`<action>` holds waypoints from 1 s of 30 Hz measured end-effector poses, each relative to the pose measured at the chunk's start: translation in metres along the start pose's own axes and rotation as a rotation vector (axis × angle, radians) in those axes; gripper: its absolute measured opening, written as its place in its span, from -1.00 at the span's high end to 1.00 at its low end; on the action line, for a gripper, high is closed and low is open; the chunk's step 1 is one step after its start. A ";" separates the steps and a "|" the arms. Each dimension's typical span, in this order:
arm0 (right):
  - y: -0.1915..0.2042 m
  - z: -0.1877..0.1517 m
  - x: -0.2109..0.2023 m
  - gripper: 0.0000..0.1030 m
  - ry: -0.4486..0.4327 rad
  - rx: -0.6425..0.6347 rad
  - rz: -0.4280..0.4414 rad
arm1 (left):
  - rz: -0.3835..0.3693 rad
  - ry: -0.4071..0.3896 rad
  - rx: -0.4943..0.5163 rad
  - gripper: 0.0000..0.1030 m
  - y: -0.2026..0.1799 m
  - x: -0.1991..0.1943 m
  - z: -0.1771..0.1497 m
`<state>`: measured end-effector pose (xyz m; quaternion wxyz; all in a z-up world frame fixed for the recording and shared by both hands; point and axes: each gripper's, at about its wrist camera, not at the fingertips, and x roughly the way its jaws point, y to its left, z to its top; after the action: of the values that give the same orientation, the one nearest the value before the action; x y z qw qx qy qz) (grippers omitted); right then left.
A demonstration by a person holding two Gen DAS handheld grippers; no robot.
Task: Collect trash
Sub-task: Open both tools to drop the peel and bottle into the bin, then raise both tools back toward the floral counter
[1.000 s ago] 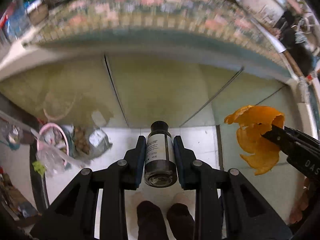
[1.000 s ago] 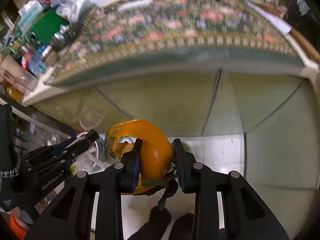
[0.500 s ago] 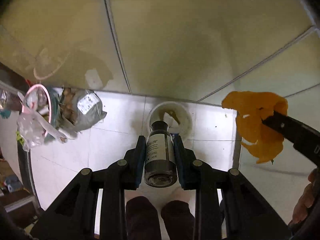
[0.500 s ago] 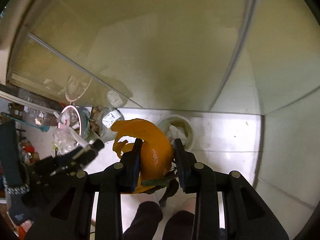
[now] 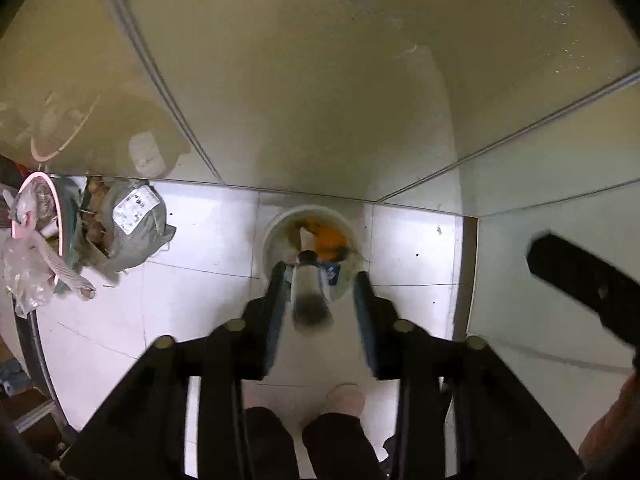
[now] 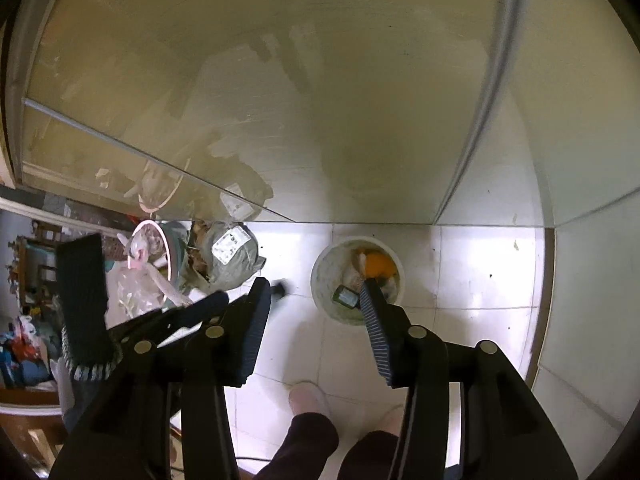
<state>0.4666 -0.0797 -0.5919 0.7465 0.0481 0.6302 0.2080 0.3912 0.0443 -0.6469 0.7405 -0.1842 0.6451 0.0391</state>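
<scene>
My left gripper (image 5: 320,280) has just been opening; the bottle (image 5: 309,294) hangs blurred between its parted jaws, released, directly above the bin (image 5: 272,236). My right gripper (image 6: 316,300) has also just been opening and is empty; the peel (image 6: 378,265) lies in the bin below it. Risk: the bottle may clip the near rim and bounce onto the floor (image 5: 192,296). The cabinet (image 5: 320,80) closes off the far side; bags (image 5: 128,220) crowd the left; open floor lies right.

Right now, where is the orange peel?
In the right wrist view, the orange peel lies inside the white bin on the tiled floor, right of centre, next to a small dark bottle.
</scene>
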 end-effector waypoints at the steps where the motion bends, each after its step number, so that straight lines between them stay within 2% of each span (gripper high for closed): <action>1: -0.001 0.000 0.000 0.16 -0.001 0.005 -0.004 | 0.000 -0.003 -0.004 0.26 -0.001 0.000 0.002; 8: 0.000 -0.003 -0.026 0.16 -0.032 0.000 -0.065 | 0.026 -0.008 0.009 0.26 -0.002 -0.023 0.002; 12: 0.013 -0.001 -0.057 0.16 -0.059 -0.010 -0.076 | 0.049 -0.034 0.040 0.26 -0.007 -0.061 -0.001; 16: 0.032 0.003 -0.098 0.16 -0.100 -0.019 -0.069 | 0.054 -0.085 0.076 0.26 -0.014 -0.126 -0.004; 19: 0.057 0.006 -0.146 0.16 -0.151 -0.036 -0.072 | 0.047 -0.138 0.096 0.26 -0.019 -0.186 -0.005; 25: 0.109 0.003 -0.253 0.16 -0.299 -0.076 -0.089 | 0.023 -0.284 0.150 0.26 -0.028 -0.317 -0.006; 30: 0.154 -0.012 -0.332 0.16 -0.438 -0.096 -0.104 | 0.003 -0.445 0.200 0.24 -0.032 -0.425 -0.013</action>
<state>0.3774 -0.0650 -0.2373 0.8765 0.0238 0.4444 0.1835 0.3180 0.0871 -0.2292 0.8788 -0.0959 0.4671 0.0157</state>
